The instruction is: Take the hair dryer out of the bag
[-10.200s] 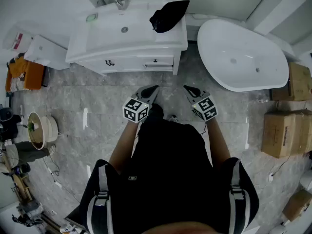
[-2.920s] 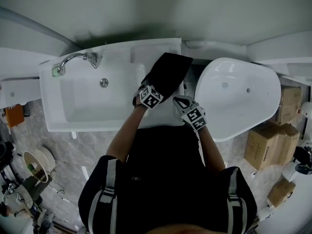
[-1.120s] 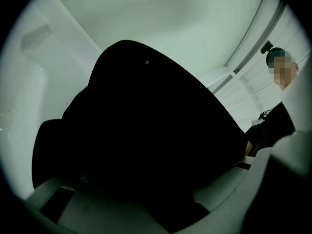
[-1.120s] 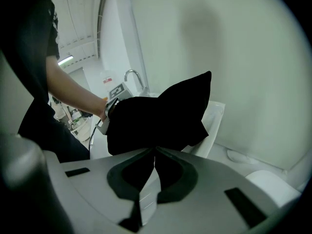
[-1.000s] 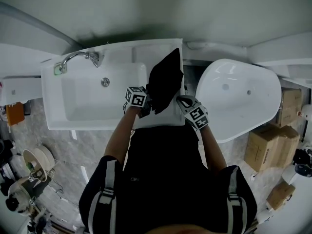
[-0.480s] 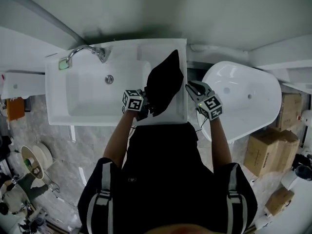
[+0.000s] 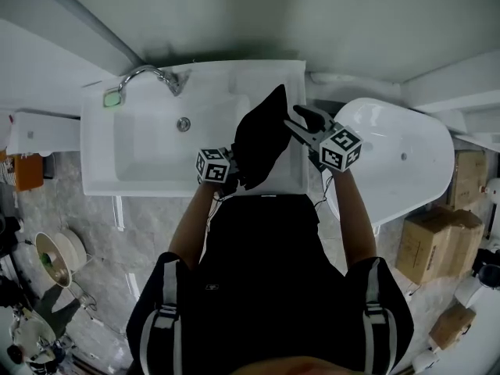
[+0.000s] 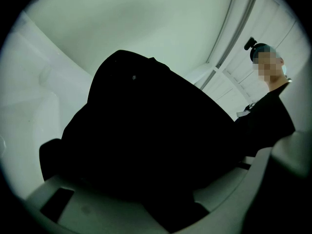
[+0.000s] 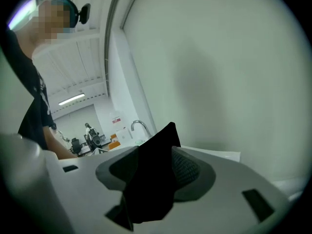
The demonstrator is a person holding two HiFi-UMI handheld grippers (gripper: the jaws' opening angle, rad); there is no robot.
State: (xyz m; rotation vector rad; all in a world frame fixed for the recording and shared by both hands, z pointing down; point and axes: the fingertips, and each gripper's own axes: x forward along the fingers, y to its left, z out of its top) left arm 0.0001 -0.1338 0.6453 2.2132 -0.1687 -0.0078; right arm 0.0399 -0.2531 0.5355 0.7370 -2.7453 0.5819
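A black fabric bag (image 7: 262, 139) stands up on the counter to the right of the basin; no hair dryer shows. My left gripper (image 7: 230, 169) is at the bag's lower left side, and in the left gripper view the bag (image 8: 161, 150) fills the space between its jaws, which are shut on it. My right gripper (image 7: 297, 118) is raised at the bag's upper right corner. Its jaws are opening, with the bag's pointed top (image 9: 151, 179) hanging loose between them and the right pad (image 9: 189, 169) bare.
The white vanity has a basin (image 7: 156, 147) and a chrome faucet (image 7: 148, 75) to the left of the bag. A white bathtub (image 7: 398, 162) stands close on the right, with cardboard boxes (image 7: 437, 244) beyond it. A wall runs behind the counter.
My right gripper rose from the counter's front right edge to the bag's top corner and its jaws spread apart. The left gripper kept its hold and shifted slightly.
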